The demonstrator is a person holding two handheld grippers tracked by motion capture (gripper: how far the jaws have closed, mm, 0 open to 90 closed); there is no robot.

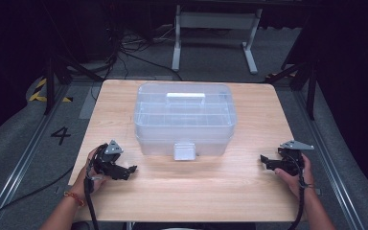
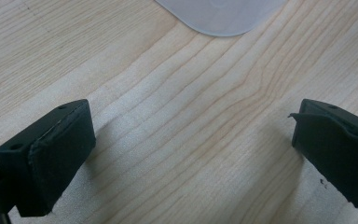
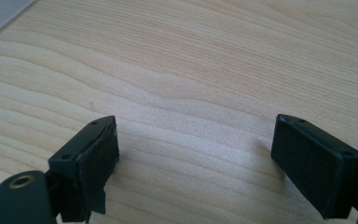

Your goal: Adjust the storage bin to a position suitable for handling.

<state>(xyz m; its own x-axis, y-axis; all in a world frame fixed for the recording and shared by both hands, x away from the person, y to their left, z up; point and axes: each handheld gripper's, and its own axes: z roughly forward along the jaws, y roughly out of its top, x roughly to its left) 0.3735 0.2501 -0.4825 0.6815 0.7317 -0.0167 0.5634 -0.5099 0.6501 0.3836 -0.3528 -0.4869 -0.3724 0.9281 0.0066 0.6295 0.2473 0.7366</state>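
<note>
A clear plastic storage box (image 1: pixel 184 117) with a white handle on its lid and a front latch (image 1: pixel 184 151) stands shut in the middle of the wooden table (image 1: pixel 196 191). My left gripper (image 1: pixel 128 170) rests low over the table to the box's front left, jaws wide apart with bare wood between them (image 2: pixel 191 144). A corner of the box (image 2: pixel 221 16) shows at the top of the left gripper view. My right gripper (image 1: pixel 264 161) sits to the box's front right, also open over bare wood (image 3: pixel 196 149). Neither touches the box.
The table's front half lies between the two grippers. A white metal stand (image 1: pixel 215 33) and loose cables (image 1: pixel 124 52) are on the grey floor beyond the table. Black tripod legs (image 1: pixel 52 81) stand at the far left and far right.
</note>
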